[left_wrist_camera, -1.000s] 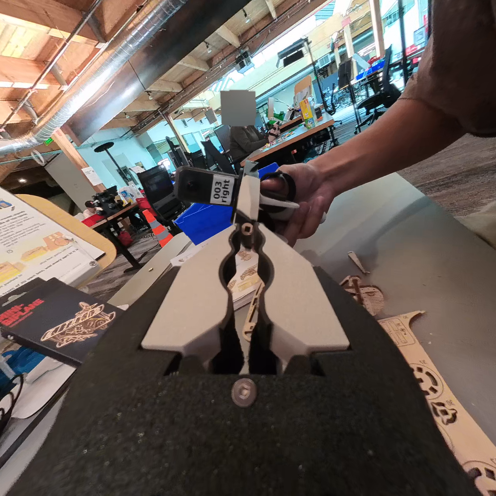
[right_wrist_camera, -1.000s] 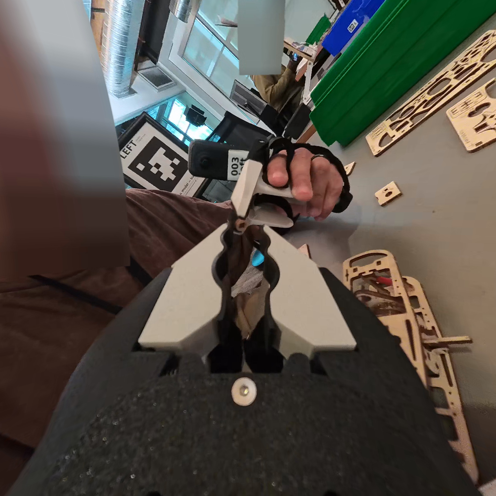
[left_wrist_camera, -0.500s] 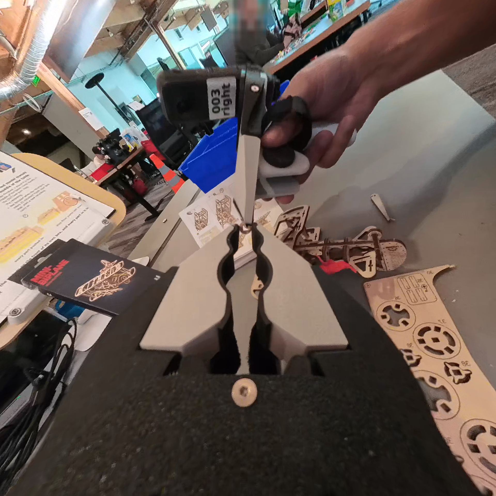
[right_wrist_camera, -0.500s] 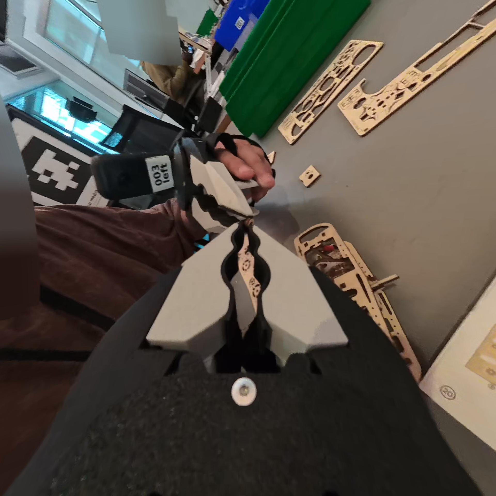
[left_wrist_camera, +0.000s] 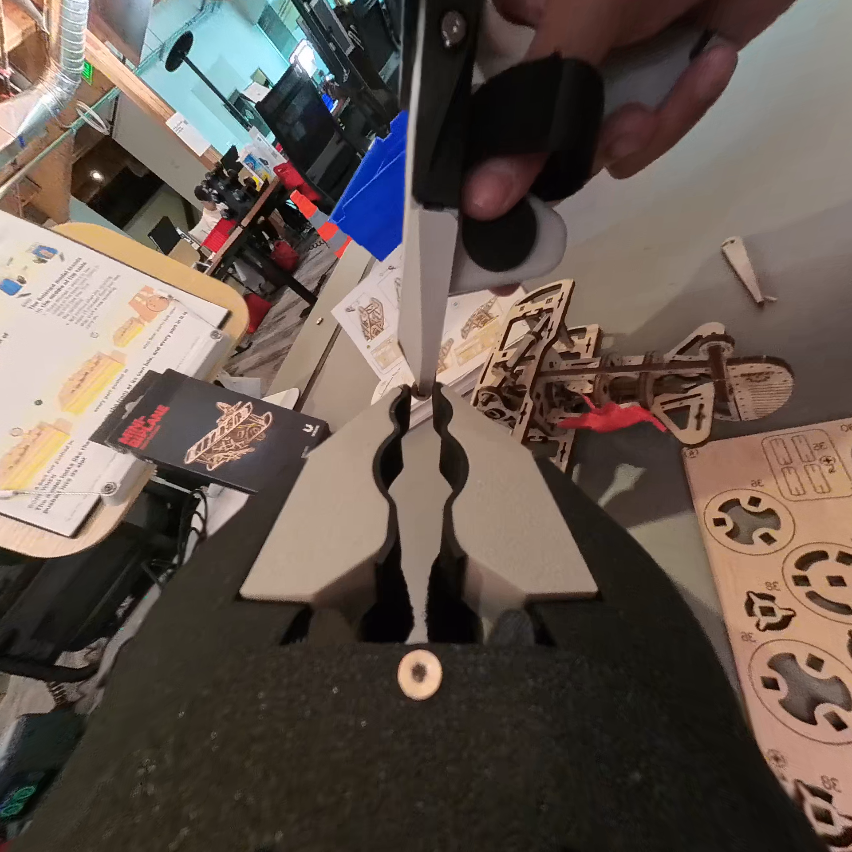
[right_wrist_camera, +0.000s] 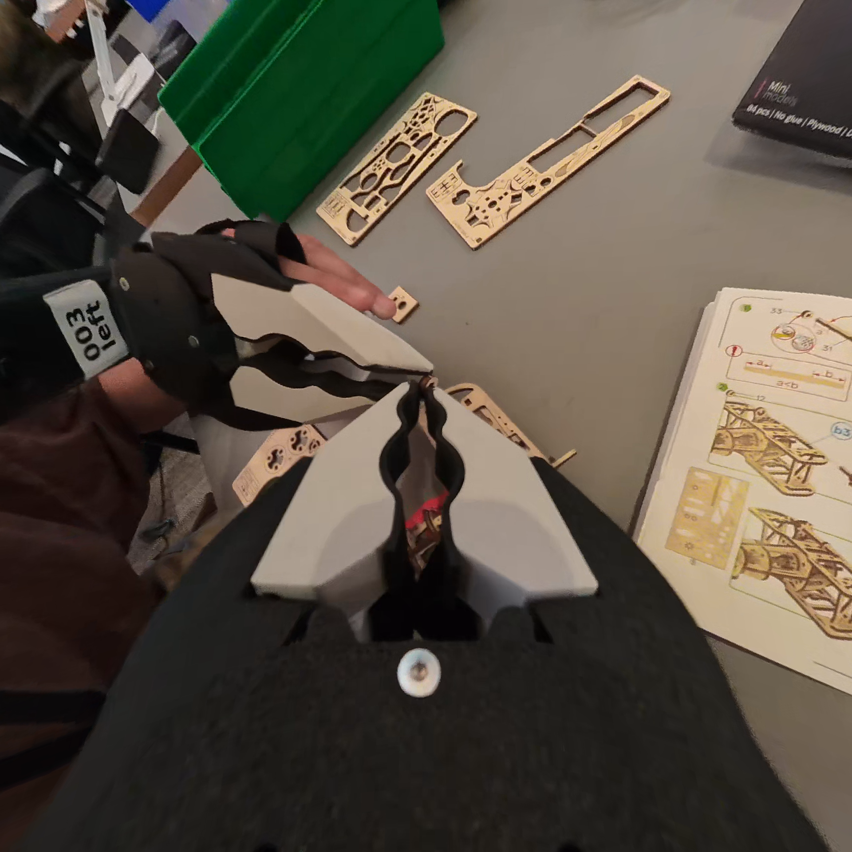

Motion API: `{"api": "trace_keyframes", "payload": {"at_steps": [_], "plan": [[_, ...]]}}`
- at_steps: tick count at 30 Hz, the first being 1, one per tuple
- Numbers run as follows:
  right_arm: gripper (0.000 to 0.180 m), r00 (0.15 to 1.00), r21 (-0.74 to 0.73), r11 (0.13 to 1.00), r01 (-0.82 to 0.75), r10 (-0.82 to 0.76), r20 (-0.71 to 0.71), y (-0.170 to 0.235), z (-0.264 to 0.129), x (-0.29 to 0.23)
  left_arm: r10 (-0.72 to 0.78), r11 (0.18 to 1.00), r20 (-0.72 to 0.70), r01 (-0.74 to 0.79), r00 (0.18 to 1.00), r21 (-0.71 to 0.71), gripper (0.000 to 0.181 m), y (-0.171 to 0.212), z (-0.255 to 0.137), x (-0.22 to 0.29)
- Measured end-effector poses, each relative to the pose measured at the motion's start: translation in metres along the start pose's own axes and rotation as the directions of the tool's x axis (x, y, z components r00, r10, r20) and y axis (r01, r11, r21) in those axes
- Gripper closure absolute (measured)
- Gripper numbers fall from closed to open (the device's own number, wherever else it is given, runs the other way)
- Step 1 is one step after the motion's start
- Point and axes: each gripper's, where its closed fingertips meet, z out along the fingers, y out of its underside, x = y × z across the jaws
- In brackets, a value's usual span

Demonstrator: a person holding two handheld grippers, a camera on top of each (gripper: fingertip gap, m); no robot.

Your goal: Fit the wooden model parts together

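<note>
My left gripper (left_wrist_camera: 420, 392) is nearly shut, pinching a small wooden part (left_wrist_camera: 418, 393) at its tips. My right gripper (right_wrist_camera: 420, 388) is shut on a small wooden part (right_wrist_camera: 429, 381) at its tips. The two grippers meet tip to tip above the table. I cannot tell whether it is one piece or two. In the left wrist view the right gripper (left_wrist_camera: 422, 322) comes down from above, edge-on. In the right wrist view the left gripper (right_wrist_camera: 405, 364) comes in from the left. The partly built wooden plane model (left_wrist_camera: 599, 392) with a red band lies on the grey table (right_wrist_camera: 576, 322) just below.
A plywood part sheet (left_wrist_camera: 774, 576) lies at the right; two more sheets (right_wrist_camera: 396, 170) (right_wrist_camera: 544, 166) lie by a green bin (right_wrist_camera: 299, 92). A small square piece (right_wrist_camera: 403, 304), a wooden wedge (left_wrist_camera: 747, 272), an instruction booklet (right_wrist_camera: 760, 461) and a black box (left_wrist_camera: 207, 428) are nearby. Left and right tips are no more than a few centimetres apart. Both grippers' tips are roughly 15 centimeters from the small square piece (right_wrist_camera: 403, 304).
Both grippers have tilted down toward the table while staying tip to tip. The right gripper now stands steeply above the left one and looms closer.
</note>
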Motion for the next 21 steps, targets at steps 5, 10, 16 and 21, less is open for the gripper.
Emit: {"api": "trace_keyframes", "payload": {"at_steps": [5, 10, 16, 21], "plan": [[0.169, 0.99, 0.103, 0.995, -0.018, 0.004, 0.14, -0.017, -0.015, -0.003, -0.046, 0.998, -0.002, 0.046, 0.999, 0.044, 0.174, -0.003, -0.003, -0.004], [0.159, 0.905, 0.047, 0.99, -0.135, 0.105, 0.412, -0.013, -0.018, -0.013, -0.136, 0.968, -0.043, 0.142, 0.99, 0.205, 0.174, -0.025, -0.016, -0.009], [0.16, 0.784, 0.015, 0.969, -0.248, 0.192, 0.591, -0.013, -0.021, -0.027, -0.208, 0.93, -0.111, 0.232, 0.972, 0.287, 0.17, -0.037, -0.024, -0.009], [0.161, 0.72, 0.002, 0.953, -0.304, 0.229, 0.655, -0.016, -0.024, -0.033, -0.195, 0.933, -0.106, 0.218, 0.975, 0.287, 0.174, -0.037, -0.025, -0.009]]}}
